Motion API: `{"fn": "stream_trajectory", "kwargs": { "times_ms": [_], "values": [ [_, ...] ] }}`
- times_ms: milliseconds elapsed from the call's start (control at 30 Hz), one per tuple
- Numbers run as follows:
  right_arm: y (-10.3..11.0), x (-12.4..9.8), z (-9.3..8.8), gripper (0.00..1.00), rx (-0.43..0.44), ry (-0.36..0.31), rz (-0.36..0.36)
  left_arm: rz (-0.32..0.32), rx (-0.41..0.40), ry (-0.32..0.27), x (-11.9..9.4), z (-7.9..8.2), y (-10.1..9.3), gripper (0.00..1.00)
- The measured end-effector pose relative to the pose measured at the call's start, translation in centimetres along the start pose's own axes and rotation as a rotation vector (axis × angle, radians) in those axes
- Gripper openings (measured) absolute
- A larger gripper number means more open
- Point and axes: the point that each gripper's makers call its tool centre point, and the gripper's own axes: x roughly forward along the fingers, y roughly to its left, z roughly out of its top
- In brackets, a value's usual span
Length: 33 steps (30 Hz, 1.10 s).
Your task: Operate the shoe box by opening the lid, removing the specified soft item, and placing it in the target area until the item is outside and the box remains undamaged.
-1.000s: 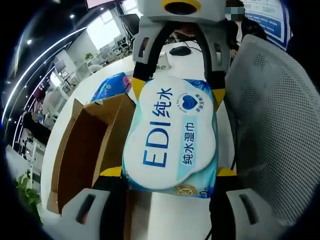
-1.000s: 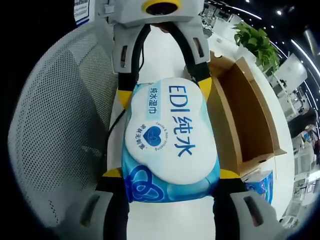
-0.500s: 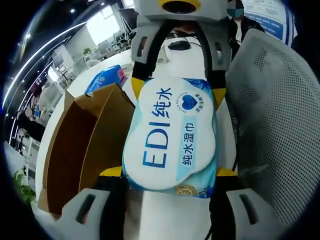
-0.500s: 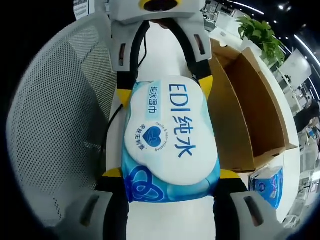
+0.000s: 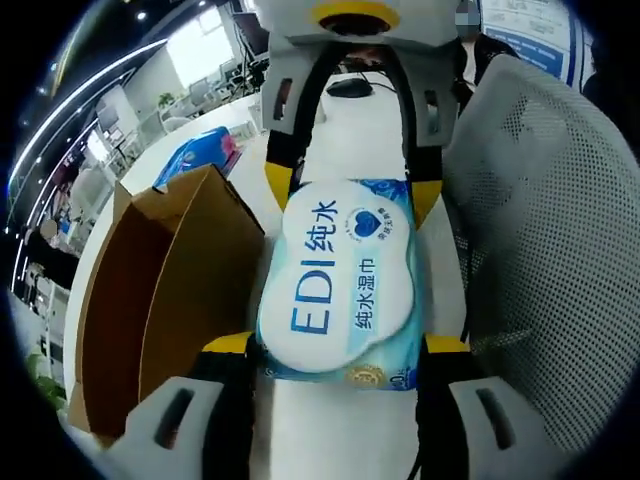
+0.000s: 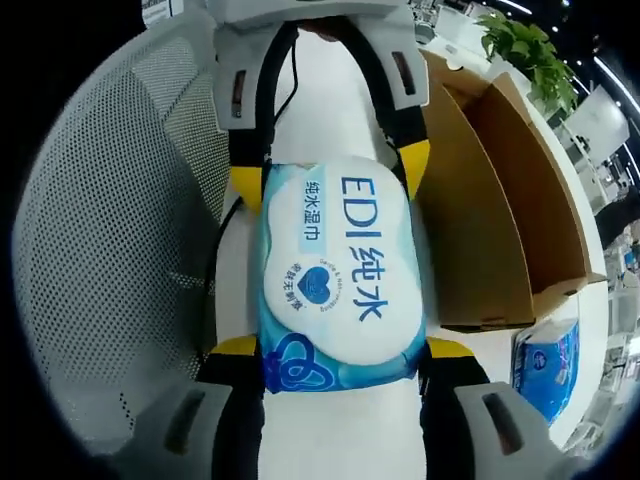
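Left gripper view: the wet-wipes pack (image 5: 340, 285) is seen held between the left gripper (image 5: 335, 350), whose jaws clamp its near end at 6 o'clock, and the right gripper (image 5: 350, 195), whose yellow-tipped jaws clamp its far end at 12 o'clock. The pack's underside is hidden, and whether it rests on the white table (image 5: 345, 135) cannot be told. The open shoe box (image 5: 165, 290) is seen at 9 o'clock, just beside the pack; its floor is lost in shadow. A second blue pack (image 5: 200, 158) is partly hidden behind the box at 11 o'clock. A mesh chair (image 5: 545, 240) is cut off at 3 o'clock.

Right gripper view: the pack (image 6: 338, 275) is seen the other way round, with the right gripper (image 6: 340, 355) near and the left gripper (image 6: 325, 165) far. The box (image 6: 510, 200) stands at 2 o'clock, and a potted plant (image 6: 525, 40) is shown beyond it. The second pack (image 6: 545, 360) lies at 4 o'clock.

Compared with a second ago, the pack appears smaller between the jaws, and the box looms closer.
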Motion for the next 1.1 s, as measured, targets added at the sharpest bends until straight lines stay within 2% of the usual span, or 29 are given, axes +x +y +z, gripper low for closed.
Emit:
{"fn": "stream_trajectory", "kwargs": {
  "times_ms": [167,300,433,600,733,800,900,967,1033,1100],
  "values": [
    [0.0,-0.2,0.0,0.60,0.009,-0.003,-0.006,0.001,-0.003,0.007,0.1,0.0,0.2,0.64],
    [0.1,-0.3,0.1,0.60,0.021,-0.012,-0.020,0.018,0.026,-0.011,-0.1,0.0,0.2,0.65],
    [0.2,-0.6,-0.1,0.59,0.051,-0.016,-0.019,0.045,-0.003,-0.019,-0.7,-0.3,1.0,0.70],
    [0.2,-1.6,-0.5,0.59,0.053,0.012,-0.022,0.076,-0.037,-0.073,-2.5,-0.1,1.5,0.71],
    [0.4,-2.9,-0.3,0.60,0.107,0.005,-0.011,0.112,-0.146,-0.162,-5.1,0.9,1.7,0.70],
    [0.3,-3.5,0.0,0.60,0.142,-0.020,-0.015,0.101,-0.220,-0.216,-6.1,1.4,1.4,0.74],
    [0.5,-3.9,0.3,0.63,0.143,-0.030,-0.021,0.103,-0.360,-0.272,-7.1,1.8,1.5,0.80],
    [0.6,-4.1,0.4,0.64,0.145,-0.034,-0.029,0.113,-0.387,-0.313,-7.7,2.4,1.7,0.81],
    [0.8,-4.2,0.8,0.66,0.157,-0.052,-0.041,0.122,-0.399,-0.313,-8.5,2.4,1.6,0.85],
    [1.2,-4.3,1.3,0.62,0.152,-0.068,-0.034,0.122,-0.437,-0.323,-9.2,2.4,1.4,0.85]
  ]
}}
